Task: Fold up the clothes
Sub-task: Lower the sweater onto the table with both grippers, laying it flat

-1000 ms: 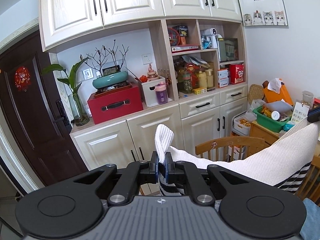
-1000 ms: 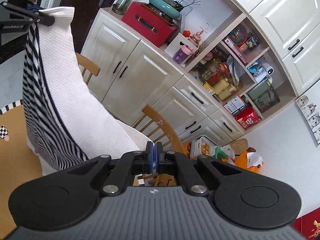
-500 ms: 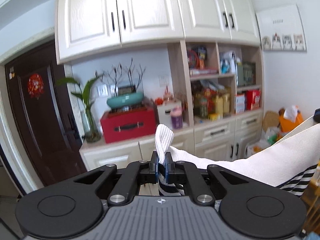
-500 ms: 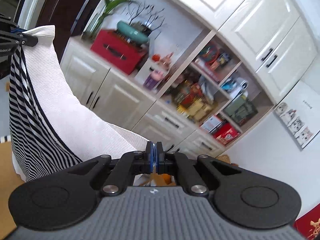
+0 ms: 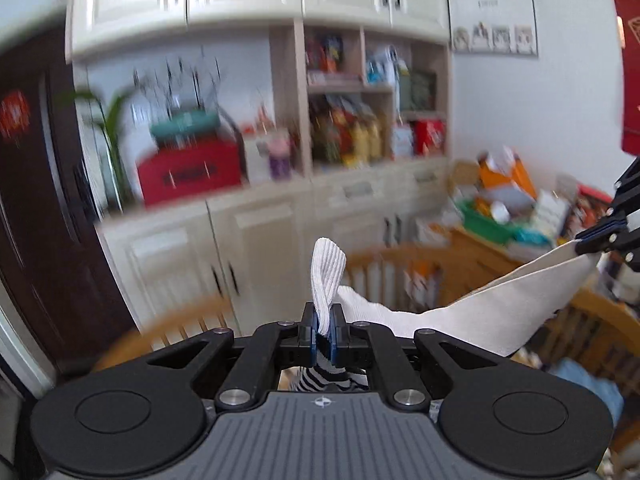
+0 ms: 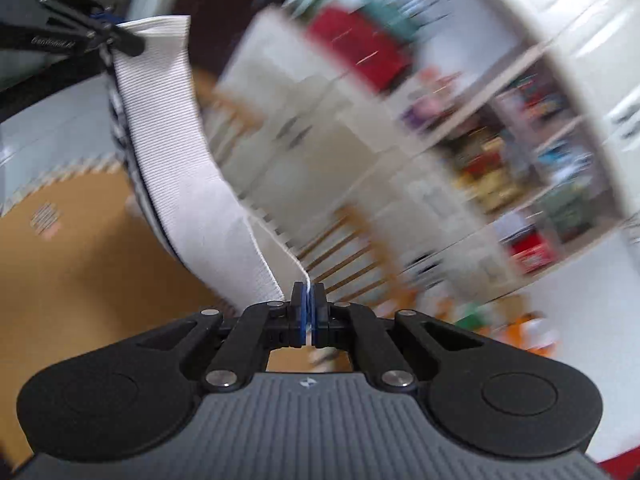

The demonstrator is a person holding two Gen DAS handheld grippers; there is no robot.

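The left gripper (image 5: 323, 330) is clamped on a ribbed white corner of the garment (image 5: 472, 316), a tab of cloth sticking up past its pads and black-and-white stripes hanging beneath. From there the garment stretches as a white band to the right gripper (image 6: 307, 312), which is pinched tight on a thin white edge. The cloth hangs in the air between the two, above the tan counter (image 6: 80, 272). Beyond the garment stands a wooden chair (image 5: 400, 268); farther behind it, blurred, are cream cabinets (image 5: 248, 232) carrying a red box (image 5: 188, 172).
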